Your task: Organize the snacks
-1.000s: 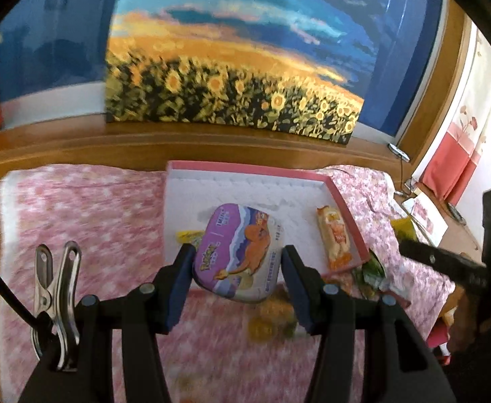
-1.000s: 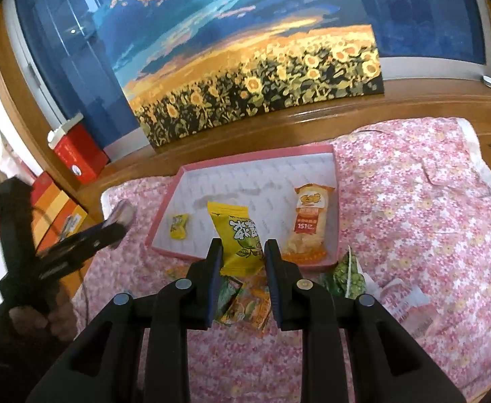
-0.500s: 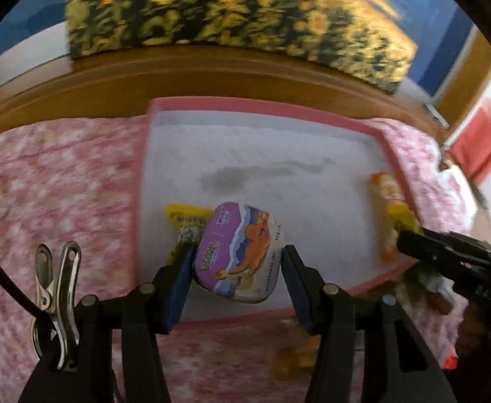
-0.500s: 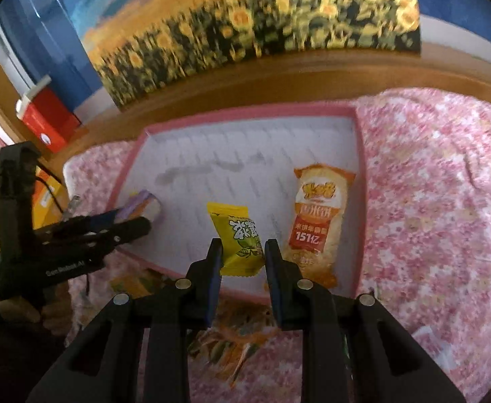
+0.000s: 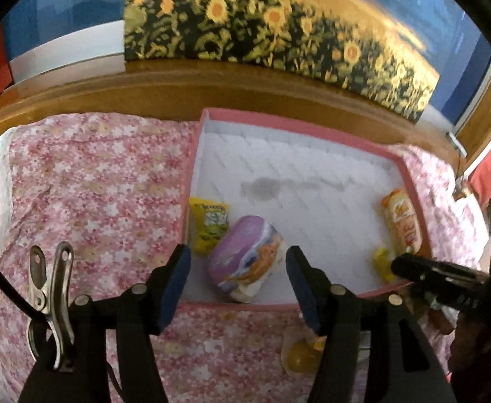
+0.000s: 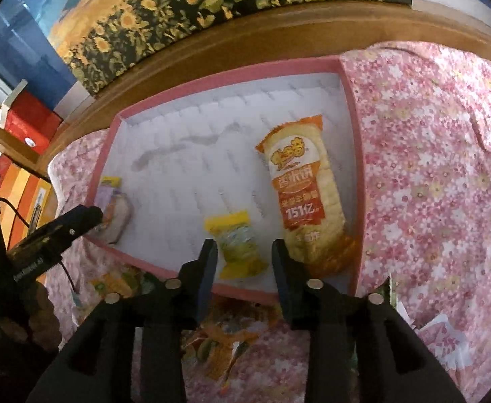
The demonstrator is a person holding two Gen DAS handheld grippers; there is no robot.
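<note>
Snack packets (image 6: 218,339) on the cloth lie partly hidden behind the right gripper (image 6: 243,262).

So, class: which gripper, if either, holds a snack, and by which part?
Neither: the left gripper and right gripper have just opened, releasing purple pack and yellow packet.

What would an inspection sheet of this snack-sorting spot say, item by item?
Surface: pink floral cloth over a wooden ledge.
Job's things: pink tray holding a purple pack, two yellow packs and an orange rice-cracker pack.
Clutter: loose wrappers on the cloth in front of the tray.
Grippers: left gripper and right gripper both just opened; the packs between their fingers look released.
Cables: black cable beside a metal clip.
Surroundings: sunflower painting, red box.
</note>
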